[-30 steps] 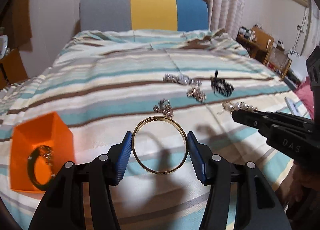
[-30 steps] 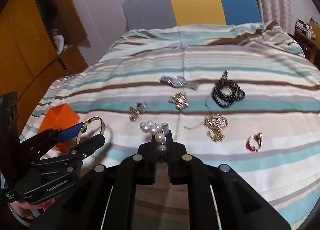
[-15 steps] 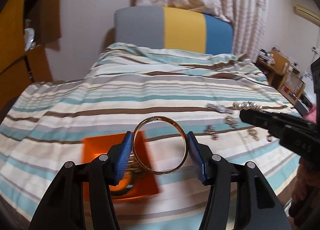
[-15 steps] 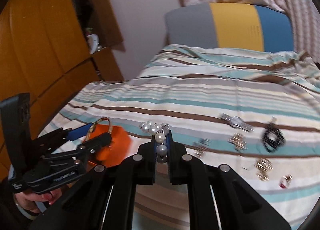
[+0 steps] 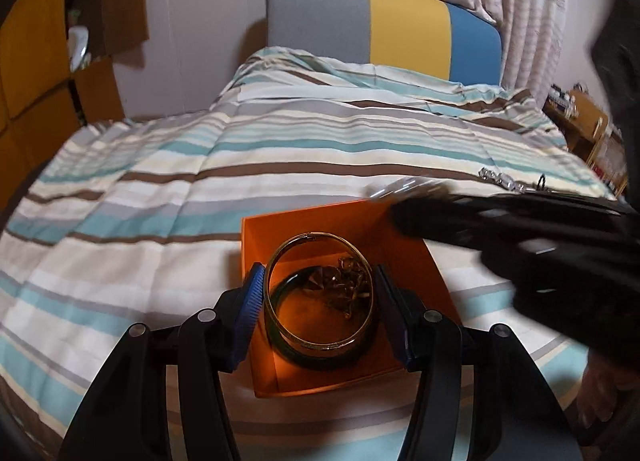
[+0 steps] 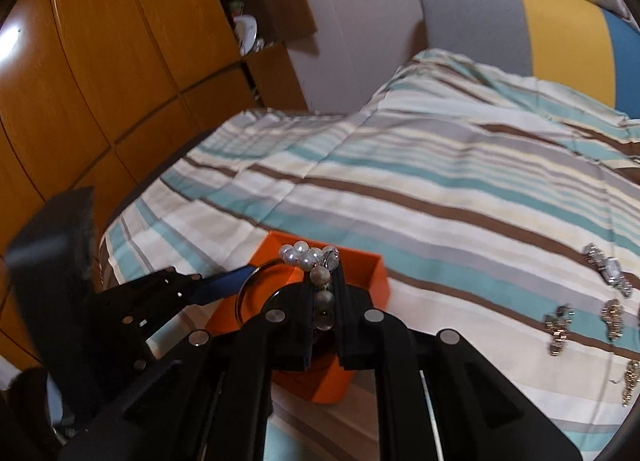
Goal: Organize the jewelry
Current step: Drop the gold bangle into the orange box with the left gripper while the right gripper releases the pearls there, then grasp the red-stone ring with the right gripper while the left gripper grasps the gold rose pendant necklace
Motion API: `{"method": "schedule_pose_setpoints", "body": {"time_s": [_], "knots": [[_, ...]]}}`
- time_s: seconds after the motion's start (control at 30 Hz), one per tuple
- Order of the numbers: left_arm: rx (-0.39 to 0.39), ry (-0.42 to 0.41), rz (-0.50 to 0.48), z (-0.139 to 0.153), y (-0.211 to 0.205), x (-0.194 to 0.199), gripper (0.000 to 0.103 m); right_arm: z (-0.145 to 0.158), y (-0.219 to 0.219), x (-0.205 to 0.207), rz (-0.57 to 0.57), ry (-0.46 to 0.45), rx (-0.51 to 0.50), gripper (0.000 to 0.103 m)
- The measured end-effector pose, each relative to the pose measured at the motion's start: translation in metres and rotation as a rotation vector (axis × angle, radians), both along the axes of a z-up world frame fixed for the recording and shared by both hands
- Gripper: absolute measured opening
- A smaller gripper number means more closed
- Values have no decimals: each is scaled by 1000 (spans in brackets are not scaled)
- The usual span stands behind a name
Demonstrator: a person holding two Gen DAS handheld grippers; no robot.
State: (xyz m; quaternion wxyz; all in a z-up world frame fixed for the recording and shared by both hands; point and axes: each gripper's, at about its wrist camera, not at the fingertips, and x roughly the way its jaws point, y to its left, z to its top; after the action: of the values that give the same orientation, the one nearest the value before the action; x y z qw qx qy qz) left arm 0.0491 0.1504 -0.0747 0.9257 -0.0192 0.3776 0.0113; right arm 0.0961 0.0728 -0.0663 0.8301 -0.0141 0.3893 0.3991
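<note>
Jewelry status, both grippers loaded, both over the orange box (image 5: 420, 273).

Left wrist view: your left gripper (image 5: 318, 315) clamps the gold bangle (image 5: 320, 337) across its width, blue pads on either side, ring face-on to the camera. The bangle hangs directly above the box, which sits on the striped bedspread (image 5: 160, 197) near its front edge. Inside the box you already have a dark bangle (image 5: 332, 359) and a brownish chain cluster (image 5: 348, 281). Your right gripper (image 5: 400, 209) comes in from the right, blurred, tip over the box's far right corner. A silver piece (image 5: 500, 179) lies on the bedspread toward the right edge.

Right wrist view: your right gripper (image 6: 324, 285) is pinched tight on the pearl bracelet (image 6: 310, 257), with a bunch of pearls standing above the jaw tips and a few beads caught between them. It sits over the orange box (image 6: 380, 277). The left gripper (image 6: 224, 285) holds the gold bangle (image 6: 256, 285) just beside it. Several loose pieces (image 6: 560, 329) wait near the bedspread's right edge.

Risks, as judgement: the two tools are crowded over one small box, so a knock between them could tip it on the soft bedding. A bangle released on edge may bounce off the rim. Pearls may snag in the narrow jaws on release.
</note>
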Motion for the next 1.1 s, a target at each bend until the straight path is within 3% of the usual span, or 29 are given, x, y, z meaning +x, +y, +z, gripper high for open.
{"method": "schedule_pose_setpoints", "body": {"time_s": [0.1,0.3,0.4,0.53,0.63,0.73,0.8,0.87,1.1], "knots": [[11,-10,-10,-2,-1,1,55,-11,9,6,5,22,-29,7],[-5,-37,-27,1,-6,-8,76,-16,11,13,6,17,-60,7],[21,-61,-33,4,-12,-21,80,-18,15,14,14,14,-83,8],[64,-86,18,6,-10,-40,88,-25,21,14,13,-4,-119,8],[33,-85,75,5,4,-48,88,-26,23,10,8,-48,-141,7],[-33,-82,140,4,22,-49,88,-24,25,8,17,-62,-143,13],[-77,-84,175,4,30,-50,88,-21,22,5,25,-67,-109,29],[-106,-90,202,6,36,-51,88,-14,16,1,6,-99,-91,37],[-120,-102,222,17,32,-49,92,4,-39,2,-111,-70,6,37]]}}
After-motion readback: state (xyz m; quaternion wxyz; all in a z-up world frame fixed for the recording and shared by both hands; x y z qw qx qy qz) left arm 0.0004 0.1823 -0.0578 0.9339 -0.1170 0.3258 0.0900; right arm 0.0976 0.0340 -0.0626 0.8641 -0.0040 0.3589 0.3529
